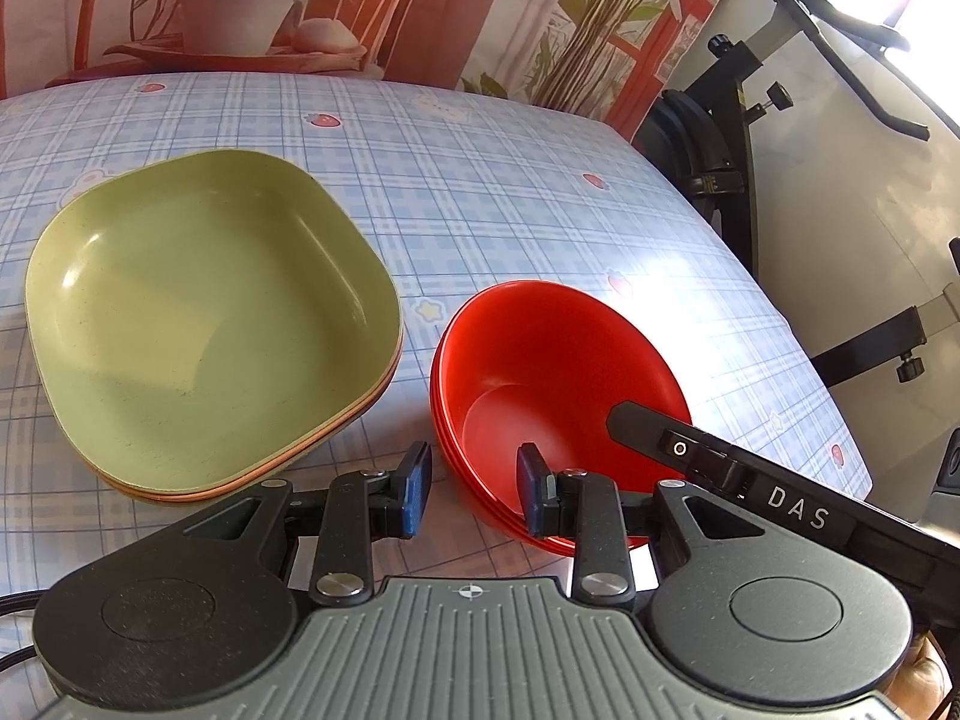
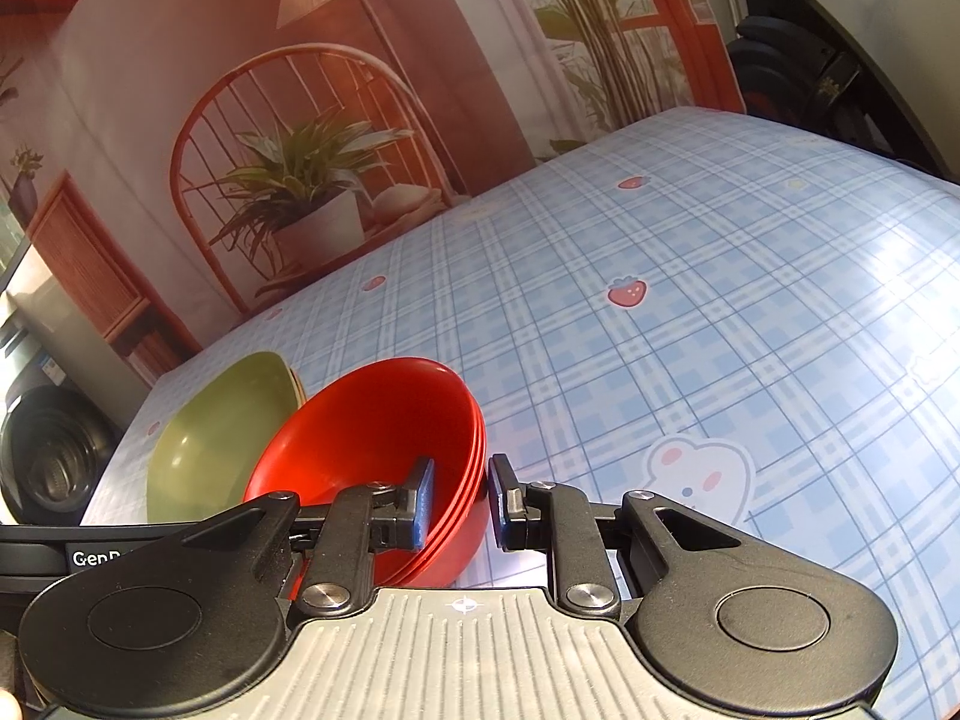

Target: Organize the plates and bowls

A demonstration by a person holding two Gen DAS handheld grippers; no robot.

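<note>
A stack of red bowls (image 1: 558, 360) sits on the checked tablecloth (image 1: 480, 180), right of a stack of green square plates (image 1: 198, 324). My left gripper (image 1: 474, 489) straddles the bowls' near-left rim, one pad inside and one outside. Cloth shows between the outer pad and the bowl, so it is open. In the right wrist view my right gripper (image 2: 462, 501) is shut on the rims of the red bowls (image 2: 372, 420), one pad inside and one against the outer wall. The green plates (image 2: 204, 450) lie beyond. The right gripper's finger (image 1: 627, 417) reaches over the bowls' right rim.
The table's right edge drops off close to the bowls, with a black metal exercise frame (image 1: 720, 138) beyond it. A printed backdrop (image 1: 240, 0) hangs behind the table. A washing machine (image 2: 54, 462) stands past the left edge. Bare cloth (image 2: 660, 300) stretches behind the bowls.
</note>
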